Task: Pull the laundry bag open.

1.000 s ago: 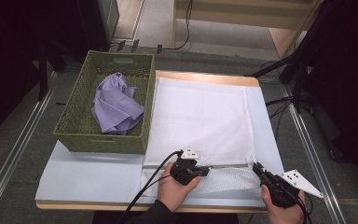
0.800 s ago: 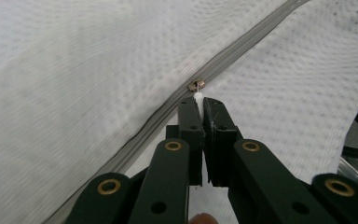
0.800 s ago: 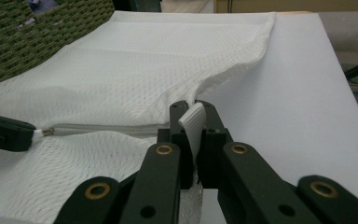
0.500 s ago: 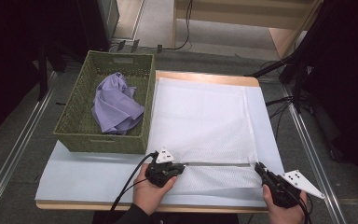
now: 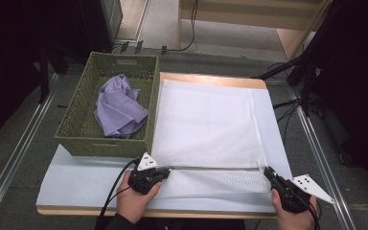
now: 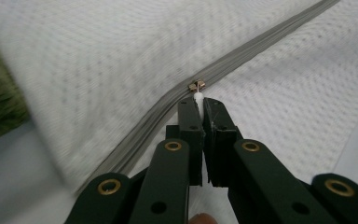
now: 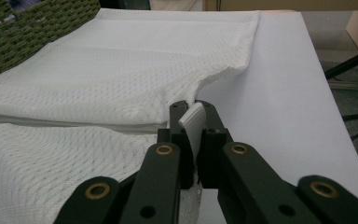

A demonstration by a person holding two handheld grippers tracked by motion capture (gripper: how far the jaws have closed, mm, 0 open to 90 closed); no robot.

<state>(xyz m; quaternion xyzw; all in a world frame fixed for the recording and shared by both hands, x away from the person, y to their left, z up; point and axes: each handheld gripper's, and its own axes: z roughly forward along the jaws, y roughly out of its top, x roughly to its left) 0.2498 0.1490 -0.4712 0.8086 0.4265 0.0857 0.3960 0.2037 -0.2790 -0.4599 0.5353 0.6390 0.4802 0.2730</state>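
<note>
A white mesh laundry bag (image 5: 206,129) lies flat on the pale blue mat (image 5: 76,179) that covers the table, reaching from the far edge almost to the near edge, with its grey zipper (image 5: 215,168) running parallel to the near edge. The left gripper (image 5: 168,168), held in a hand at the near edge, has its jaws pressed together on the white zipper pull (image 6: 199,103) — in the left gripper view the small metal slider (image 6: 196,85) sits just beyond the jaw tips on the grey zipper tape, at the bag's left end beside the basket. The right gripper (image 5: 267,171), near the mat's near right corner, pinches a white fabric tab (image 7: 192,122) at the bag's right end; the mesh bunches up slightly where it is gripped. A green woven basket (image 5: 79,136) stands at the left edge, touching the bag's left side, with a crumpled lilac cloth (image 5: 120,105) inside it.
</note>
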